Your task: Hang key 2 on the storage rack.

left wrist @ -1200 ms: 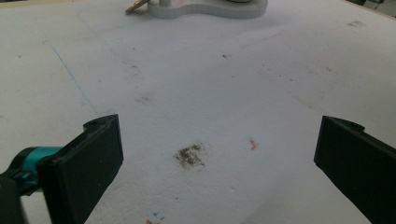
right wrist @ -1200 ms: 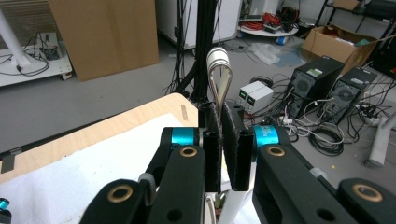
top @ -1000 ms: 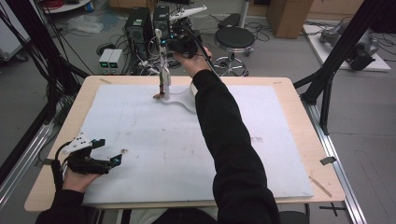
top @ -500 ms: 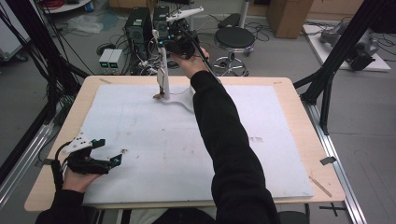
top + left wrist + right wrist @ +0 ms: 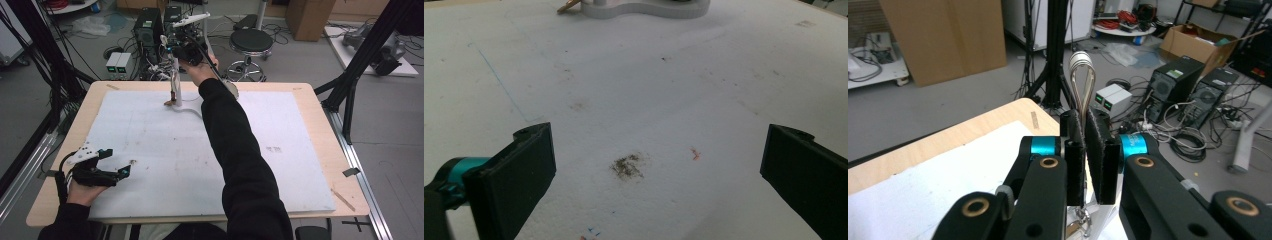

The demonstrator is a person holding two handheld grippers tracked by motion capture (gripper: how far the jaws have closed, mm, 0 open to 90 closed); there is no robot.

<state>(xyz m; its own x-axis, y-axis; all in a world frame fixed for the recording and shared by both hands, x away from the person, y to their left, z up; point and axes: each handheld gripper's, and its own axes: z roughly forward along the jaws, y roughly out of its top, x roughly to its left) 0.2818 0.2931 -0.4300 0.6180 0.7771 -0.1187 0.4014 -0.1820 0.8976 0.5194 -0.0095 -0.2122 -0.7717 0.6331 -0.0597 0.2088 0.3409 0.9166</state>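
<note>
While left hand-held gripper (image 5: 125, 171) rests wide open, right hand-held gripper (image 5: 1084, 155) pinches metal loop (image 5: 1081, 80).

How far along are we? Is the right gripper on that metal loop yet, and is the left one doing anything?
Done: the right gripper is at the table's far edge, shut on the metal loop above the white stand. In hand: that loop, held upright. Left: I cannot tell whether it is going on or coming off. The left gripper is open and holds nothing, low over the white mat.
</note>
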